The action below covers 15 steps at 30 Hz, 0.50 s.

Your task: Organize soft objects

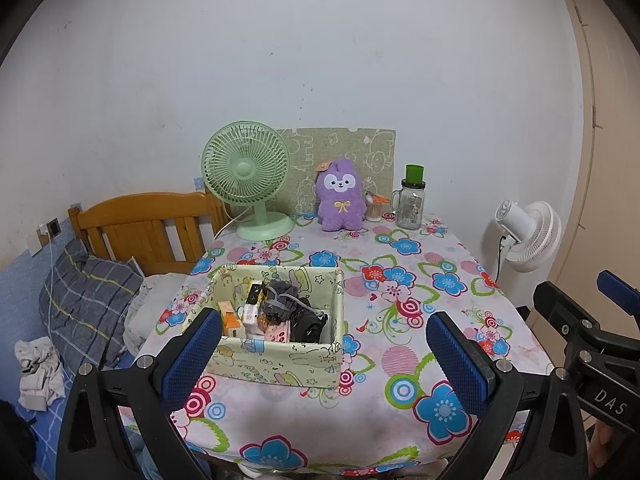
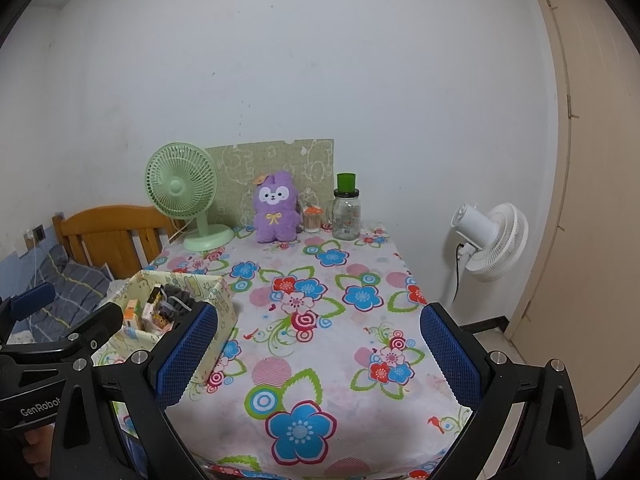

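Both grippers, left [image 1: 324,354] and right [image 2: 318,344], jaws apart, empty, near table edge; reach purple plush [image 1: 341,196] at far edge, pinch body mid.

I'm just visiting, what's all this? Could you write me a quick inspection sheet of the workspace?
Surface: table with floral tablecloth.
Job's things: purple plush toy upright at the back; fabric storage box holding dark cloth and small packets.
Clutter: green desk fan, glass jar.
Grippers: left gripper and right gripper open, empty.
Cables: fan cord; charger cable by the bed.
Surroundings: bed, white floor fan, door.
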Tool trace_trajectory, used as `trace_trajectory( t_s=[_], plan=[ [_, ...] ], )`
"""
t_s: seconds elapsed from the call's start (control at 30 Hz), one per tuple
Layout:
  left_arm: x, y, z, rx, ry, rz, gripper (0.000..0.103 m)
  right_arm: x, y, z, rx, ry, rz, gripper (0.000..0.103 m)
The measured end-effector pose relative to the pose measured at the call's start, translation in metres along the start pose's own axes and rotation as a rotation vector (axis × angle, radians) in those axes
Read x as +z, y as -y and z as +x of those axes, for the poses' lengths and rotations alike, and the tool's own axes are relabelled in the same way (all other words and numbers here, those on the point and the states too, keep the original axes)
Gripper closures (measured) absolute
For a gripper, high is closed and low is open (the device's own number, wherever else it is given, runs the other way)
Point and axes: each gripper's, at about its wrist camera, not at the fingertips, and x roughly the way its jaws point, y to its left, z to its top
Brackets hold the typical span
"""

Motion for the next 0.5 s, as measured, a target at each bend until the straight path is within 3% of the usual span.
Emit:
trace_trajectory(
  t_s=[0.5],
  plan=[
    [0.0017,0.0033,-0.0001,-0.007,0.009,0.005,0.0,-0.0006,0.0006,0.002,-0.014,-0.004,0.006,0.001]
  ],
)
